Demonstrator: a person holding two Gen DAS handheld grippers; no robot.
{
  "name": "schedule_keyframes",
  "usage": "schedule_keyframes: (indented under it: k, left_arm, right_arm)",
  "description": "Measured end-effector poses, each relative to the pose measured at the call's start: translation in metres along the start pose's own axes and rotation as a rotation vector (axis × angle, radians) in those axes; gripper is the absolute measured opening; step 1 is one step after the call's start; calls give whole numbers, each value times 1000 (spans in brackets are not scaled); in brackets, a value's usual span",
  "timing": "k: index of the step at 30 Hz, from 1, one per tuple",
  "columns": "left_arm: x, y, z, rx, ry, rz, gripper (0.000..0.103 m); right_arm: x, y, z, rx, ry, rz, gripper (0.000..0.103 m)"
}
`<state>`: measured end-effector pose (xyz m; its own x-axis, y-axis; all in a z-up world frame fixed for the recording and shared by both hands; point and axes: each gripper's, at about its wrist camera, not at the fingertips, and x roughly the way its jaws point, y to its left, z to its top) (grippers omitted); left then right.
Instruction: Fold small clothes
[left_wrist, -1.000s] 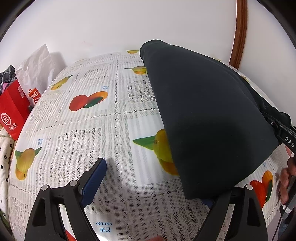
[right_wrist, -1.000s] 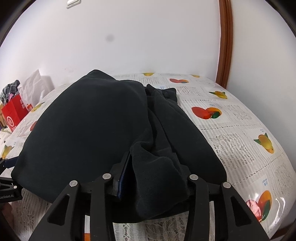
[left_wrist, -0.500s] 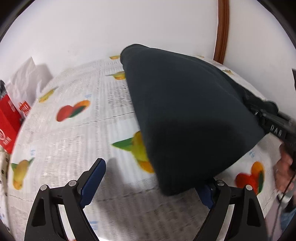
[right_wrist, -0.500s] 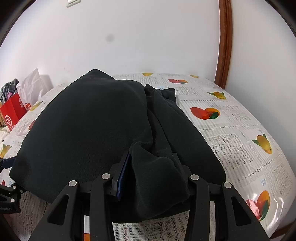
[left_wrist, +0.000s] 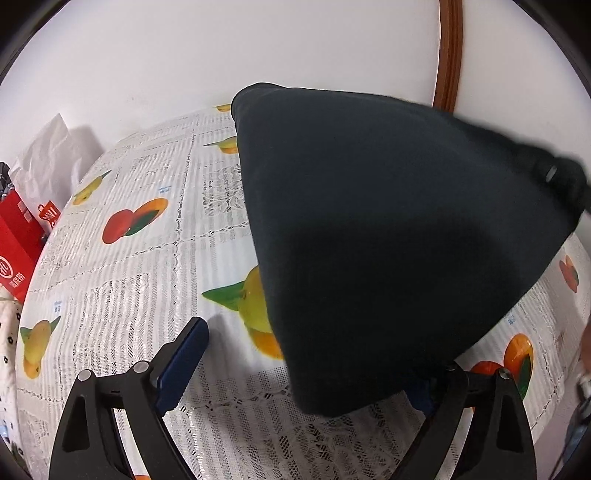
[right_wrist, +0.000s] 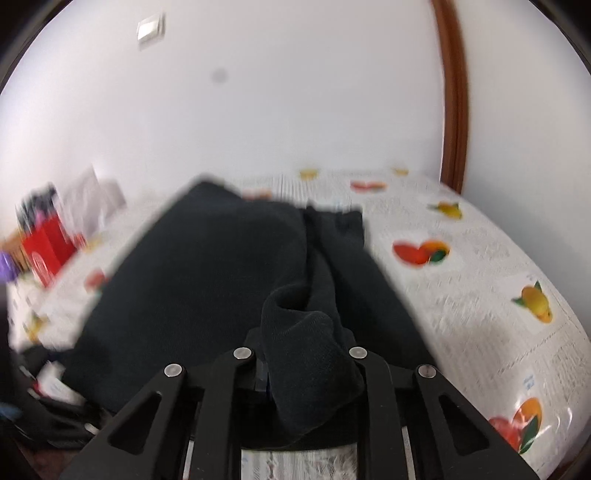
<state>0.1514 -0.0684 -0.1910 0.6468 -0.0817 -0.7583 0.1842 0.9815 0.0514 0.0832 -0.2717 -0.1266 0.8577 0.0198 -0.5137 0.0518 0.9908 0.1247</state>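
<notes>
Dark garment (left_wrist: 388, 236): spread over the counter (left_wrist: 122, 280), which has a fruit-print lace cover; one bunched fold lifted at the near edge. Right gripper (right_wrist: 301, 373): jaws closing, a fold of the garment pinched between them. Left gripper (left_wrist: 306, 373): jaws opening wide, garment corner lying between them, pads not pressing it.

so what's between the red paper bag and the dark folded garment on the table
Only bare fruit-print lace tablecloth lies between the red paper bag and the dark folded garment; nothing else sits there, seen in the left wrist view.
</notes>
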Motion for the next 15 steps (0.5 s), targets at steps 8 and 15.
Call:
schedule_keyframes:
  k: [8,15]
  left_arm:
    - [1,4,2,-6,3,-9,96]
    - [2,5,3,-7,0,-14,96]
  right_arm:
    - [-22,-58,3,121,-80,-55,16]
    - [19,-68,-19,135,88,-109,20]
